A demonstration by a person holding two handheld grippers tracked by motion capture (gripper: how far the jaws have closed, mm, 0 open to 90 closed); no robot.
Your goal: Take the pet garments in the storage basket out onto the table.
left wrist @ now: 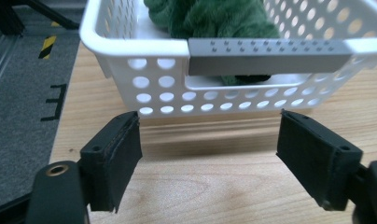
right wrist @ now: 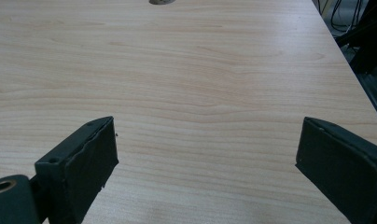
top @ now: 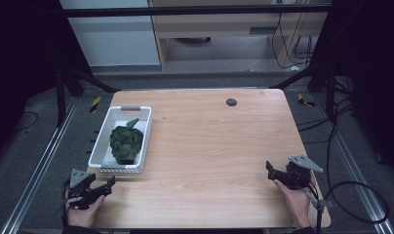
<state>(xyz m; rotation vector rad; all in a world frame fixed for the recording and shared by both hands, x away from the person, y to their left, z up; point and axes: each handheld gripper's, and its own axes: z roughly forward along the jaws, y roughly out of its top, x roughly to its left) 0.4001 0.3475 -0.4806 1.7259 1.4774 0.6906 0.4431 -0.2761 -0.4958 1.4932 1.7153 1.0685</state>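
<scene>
Left tool (top: 109, 182) held low at the near left corner of the counter (top: 214, 146), jaws wide apart, nothing between them. Aimed straight at the short near wall of the white basket (left wrist: 130, 70), just in front of its grey handle (left wrist: 269, 57). Probably lined up that way to grab or pull the basket by that end.

Basket set along the left edge, long side running away from the person. Green fluffy toy (top: 126, 141) lying inside, kept together by the walls.

Right tool (top: 270, 169) near the right edge, jaws also wide apart and empty, facing bare wood. Likely just waiting, well apart from the basket.
</scene>
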